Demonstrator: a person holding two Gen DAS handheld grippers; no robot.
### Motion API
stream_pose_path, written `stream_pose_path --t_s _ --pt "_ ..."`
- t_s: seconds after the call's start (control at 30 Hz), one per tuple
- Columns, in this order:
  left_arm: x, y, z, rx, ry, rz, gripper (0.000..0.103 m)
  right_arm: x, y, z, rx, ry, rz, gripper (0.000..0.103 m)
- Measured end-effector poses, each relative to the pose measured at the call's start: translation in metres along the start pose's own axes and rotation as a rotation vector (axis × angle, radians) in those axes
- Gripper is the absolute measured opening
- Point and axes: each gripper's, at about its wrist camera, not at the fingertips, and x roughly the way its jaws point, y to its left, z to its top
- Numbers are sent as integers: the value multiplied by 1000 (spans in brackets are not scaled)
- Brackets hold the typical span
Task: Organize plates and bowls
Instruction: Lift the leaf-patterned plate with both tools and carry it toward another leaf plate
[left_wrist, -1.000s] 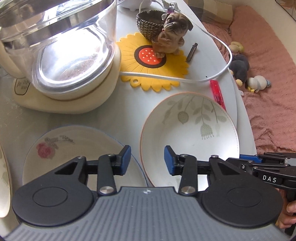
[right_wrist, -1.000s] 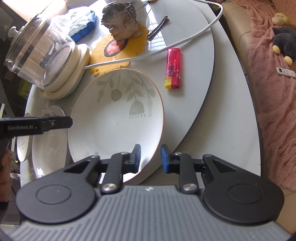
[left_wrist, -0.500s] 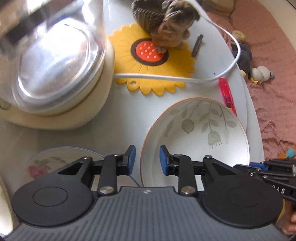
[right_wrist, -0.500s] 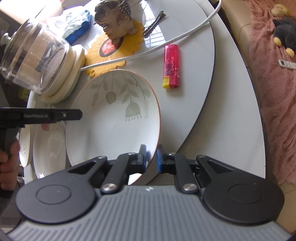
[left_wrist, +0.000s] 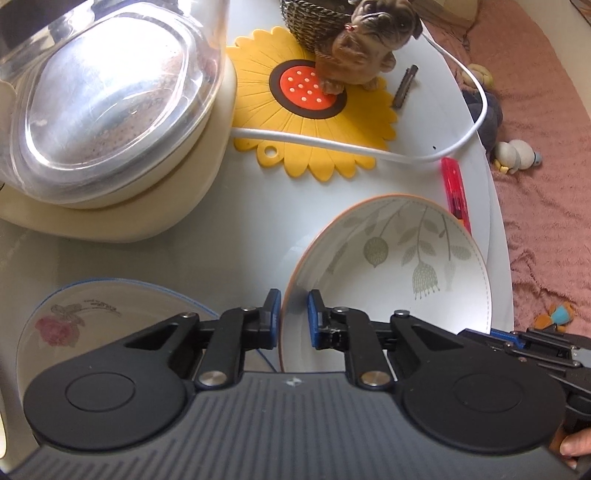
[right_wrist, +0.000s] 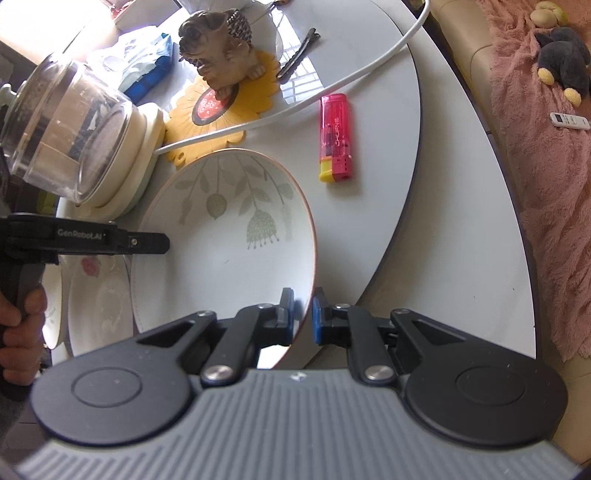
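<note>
Both sets of jaws had just narrowed onto the leaf-patterned plate (left_wrist: 399, 258), which now stood tilted off the desk (left_wrist: 240, 258), with the left unit dropped lower and closer to it than a second before. At far left lay the rose-printed plate (left_wrist: 74, 325) flat on the desk, just beside the glass kettle's cream base (left_wrist: 122, 206). Left hand-held gripper (left_wrist: 294, 314) sat clamped on the leaf plate's near left rim, one pad each side. Right hand-held gripper (right_wrist: 303, 319) pinched the same plate's opposite rim, jaws nearly together. Behind stood a yellow sunflower mat (left_wrist: 314, 122) carrying a dog figurine (left_wrist: 365, 48), a white cable (left_wrist: 332, 147) crossing it; a red lighter (right_wrist: 335, 138) lay at right.
</note>
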Motion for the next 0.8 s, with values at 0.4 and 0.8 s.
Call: stream_pose_path --t_s 0.4,0.8 --pt "-27 -2 -19 13 -22 -48 15 -28 7 -1 -40 -39 -12 11" --pt "-25 9 -29 -34 -48 -113 15 -25 3 -7 -49 -41 -24 11"
